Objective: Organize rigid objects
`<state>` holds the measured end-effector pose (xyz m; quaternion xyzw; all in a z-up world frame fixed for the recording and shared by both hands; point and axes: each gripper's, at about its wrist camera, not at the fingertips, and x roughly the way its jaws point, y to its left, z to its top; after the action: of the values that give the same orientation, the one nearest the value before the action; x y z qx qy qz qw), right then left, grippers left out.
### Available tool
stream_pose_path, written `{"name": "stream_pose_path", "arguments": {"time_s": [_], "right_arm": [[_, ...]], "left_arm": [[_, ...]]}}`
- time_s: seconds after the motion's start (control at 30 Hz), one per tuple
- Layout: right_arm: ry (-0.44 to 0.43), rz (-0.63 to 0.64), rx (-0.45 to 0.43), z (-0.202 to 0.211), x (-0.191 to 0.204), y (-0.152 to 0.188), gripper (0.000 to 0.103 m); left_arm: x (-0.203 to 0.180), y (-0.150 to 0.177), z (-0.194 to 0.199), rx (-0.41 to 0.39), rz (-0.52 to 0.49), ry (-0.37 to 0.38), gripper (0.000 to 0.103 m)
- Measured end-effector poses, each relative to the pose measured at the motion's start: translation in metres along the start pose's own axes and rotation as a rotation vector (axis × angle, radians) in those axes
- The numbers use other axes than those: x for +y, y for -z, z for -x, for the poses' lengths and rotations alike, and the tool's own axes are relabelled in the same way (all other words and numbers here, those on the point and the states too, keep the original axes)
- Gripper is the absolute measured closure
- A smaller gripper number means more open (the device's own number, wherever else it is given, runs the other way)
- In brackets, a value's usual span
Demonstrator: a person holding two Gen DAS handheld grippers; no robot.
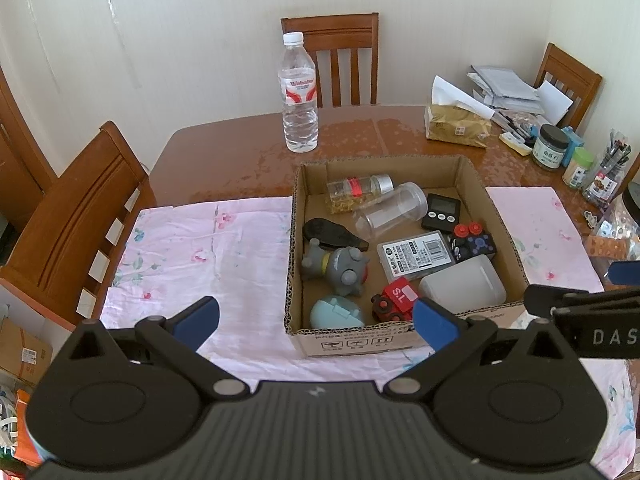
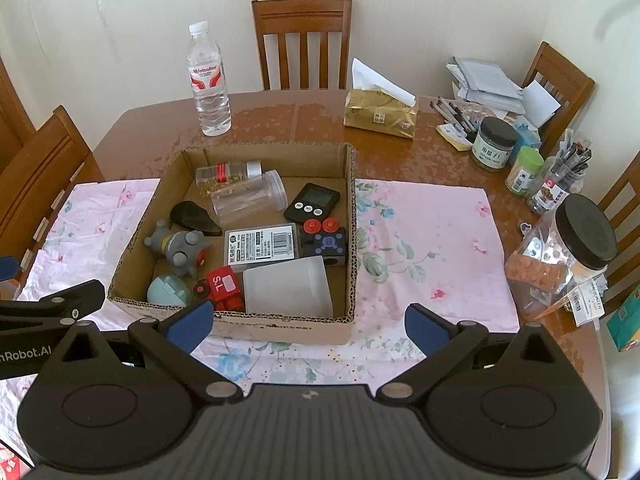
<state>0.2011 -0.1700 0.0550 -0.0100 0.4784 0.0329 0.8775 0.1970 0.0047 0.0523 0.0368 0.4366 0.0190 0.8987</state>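
Observation:
A shallow cardboard box (image 1: 504, 224) (image 2: 352, 208) sits on a pink floral cloth (image 1: 200, 256) (image 2: 432, 240). It holds a spice jar (image 1: 360, 188), a clear jar (image 1: 392, 210), a black timer (image 1: 440, 210), a grey toy (image 1: 336, 268), a red block (image 1: 396, 298), a white container (image 1: 464, 284), a labelled case (image 1: 416, 254) and a round blue case (image 2: 168, 290). My left gripper (image 1: 316, 322) is open and empty, above the box's near wall. My right gripper (image 2: 308, 324) is open and empty, just in front of the box.
A water bottle (image 1: 300, 96) (image 2: 209, 80) stands behind the box. A tissue pack (image 2: 380, 114), jars (image 2: 494, 142), pens and papers crowd the far right. A large black-lidded jar (image 2: 568, 248) stands right of the cloth. Wooden chairs (image 1: 72, 216) surround the table.

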Motion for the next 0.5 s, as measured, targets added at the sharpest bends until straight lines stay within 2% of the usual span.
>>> {"name": "stream_pose_path", "arguments": {"time_s": [0.5], "right_arm": [[0.0, -0.004, -0.007, 0.0033, -0.0018, -0.0004, 0.0]], "left_arm": [[-0.0019, -0.0012, 0.0047, 0.0, 0.005, 0.002, 0.0]]}}
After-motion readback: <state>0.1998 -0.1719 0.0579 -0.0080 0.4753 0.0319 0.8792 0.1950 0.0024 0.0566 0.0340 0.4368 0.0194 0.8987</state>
